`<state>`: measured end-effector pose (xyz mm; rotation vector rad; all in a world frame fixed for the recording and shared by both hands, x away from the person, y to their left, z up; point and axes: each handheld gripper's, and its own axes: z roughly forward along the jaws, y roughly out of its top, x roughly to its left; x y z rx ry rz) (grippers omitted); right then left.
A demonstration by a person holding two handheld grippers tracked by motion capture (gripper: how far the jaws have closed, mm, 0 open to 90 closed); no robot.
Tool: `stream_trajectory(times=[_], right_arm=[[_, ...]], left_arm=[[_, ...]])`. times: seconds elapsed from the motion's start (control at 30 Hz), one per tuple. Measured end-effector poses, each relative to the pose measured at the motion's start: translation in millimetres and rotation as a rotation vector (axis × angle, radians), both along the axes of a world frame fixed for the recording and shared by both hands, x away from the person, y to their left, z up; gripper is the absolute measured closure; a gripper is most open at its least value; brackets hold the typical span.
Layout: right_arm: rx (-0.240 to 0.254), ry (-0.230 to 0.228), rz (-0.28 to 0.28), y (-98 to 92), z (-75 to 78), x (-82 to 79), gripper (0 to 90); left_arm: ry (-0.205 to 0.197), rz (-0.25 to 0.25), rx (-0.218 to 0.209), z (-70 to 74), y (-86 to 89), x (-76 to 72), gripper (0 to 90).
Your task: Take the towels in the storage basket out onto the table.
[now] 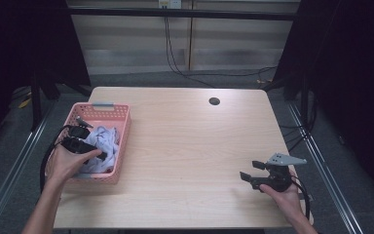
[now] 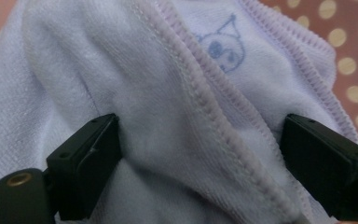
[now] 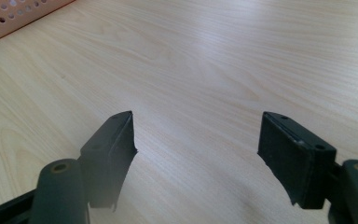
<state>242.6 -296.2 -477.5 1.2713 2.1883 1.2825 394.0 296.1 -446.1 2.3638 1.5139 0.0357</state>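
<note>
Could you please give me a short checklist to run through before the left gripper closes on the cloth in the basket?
1. Left gripper jaws open and set either side of a fold of the white cloth: ok.
2. Cloth lies inside the pink basket: ok.
3. Single layer between the jaws: cannot tell, folds overlap.
4. Right gripper open, holding nothing, over bare table: ok.
5. Right gripper well apart from the basket: ok.

High view overhead, gripper views close (share basket)
</note>
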Motion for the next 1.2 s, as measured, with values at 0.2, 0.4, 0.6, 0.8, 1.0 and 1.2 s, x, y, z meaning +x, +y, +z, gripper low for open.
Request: stream_trajectory(times=[0.2,0.4,0.6,0.8,1.0,1.2], right_arm=[[-0.004,0.0,0.001,0.0,-0.5,0.4,26.9],[-0.009,0.006,0.018,2.4,-0.7,0.6,27.3],[-0.008,0.01,0.03,4.0,-0.9,0.0,27.3],[-0.009,0.003,0.033,3.2,0.2,-0.9,27.4],[-0.008,0.004,0.027,2.8,0.7,-0.2,27.3],[-0.008,0.003,0.024,1.7,0.8,0.4,27.3]], left_arm=[[0.068,-0.002,0.063,-9.5,-11.0,7.9,7.4],[0.117,-0.019,0.139,-17.1,-21.1,14.7,5.0],[0.104,-0.041,0.22,-15.3,-26.0,14.7,26.2],[0.065,-0.015,0.195,-11.7,-16.6,12.0,50.9],[0.04,-0.032,0.186,-10.8,-15.2,9.3,57.2],[0.019,-0.011,0.12,-9.6,-6.2,6.1,59.3]])
